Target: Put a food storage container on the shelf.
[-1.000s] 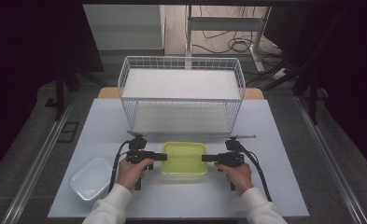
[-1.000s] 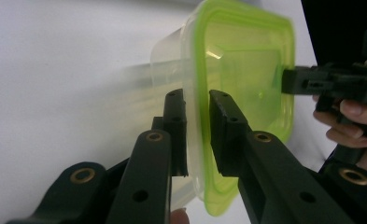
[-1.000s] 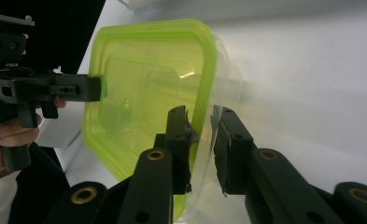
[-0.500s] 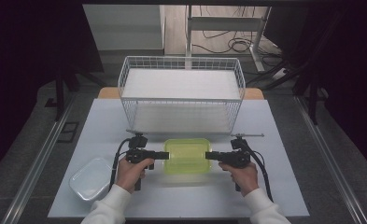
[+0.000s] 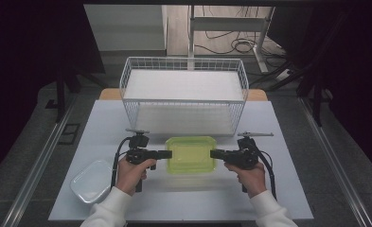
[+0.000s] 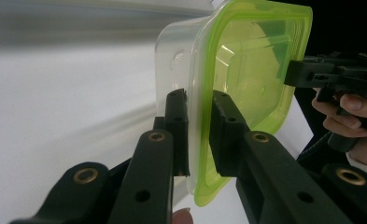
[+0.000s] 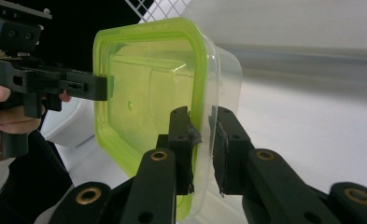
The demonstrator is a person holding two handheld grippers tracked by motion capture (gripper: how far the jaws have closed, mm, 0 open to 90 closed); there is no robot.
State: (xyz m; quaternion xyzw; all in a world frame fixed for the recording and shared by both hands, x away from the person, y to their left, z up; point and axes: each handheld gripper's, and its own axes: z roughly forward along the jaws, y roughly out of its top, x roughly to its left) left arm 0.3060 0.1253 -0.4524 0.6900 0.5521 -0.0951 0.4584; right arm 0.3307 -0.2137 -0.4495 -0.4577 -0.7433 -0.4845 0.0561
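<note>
A clear plastic container with a lime-green lid (image 5: 190,153) hangs level just above the white table, in front of the wire basket. My left gripper (image 5: 168,154) is shut on its left rim, and my right gripper (image 5: 213,153) is shut on its right rim. In the left gripper view the jaws (image 6: 197,100) pinch the lid's edge and the container (image 6: 251,60) stands on edge. The right gripper (image 6: 307,77) holds the far side. In the right gripper view the jaws (image 7: 200,119) clamp the rim of the container (image 7: 148,79), with the left gripper (image 7: 92,86) opposite.
A white wire basket (image 5: 183,90) stands at the back of the table (image 5: 292,142), close behind the container. A second clear tub (image 5: 91,182), without a lid, lies at the front left near the person's left sleeve.
Both hands have risen together, lifting the green-lidded container off the table and slightly toward the basket. Both grips are unchanged.
</note>
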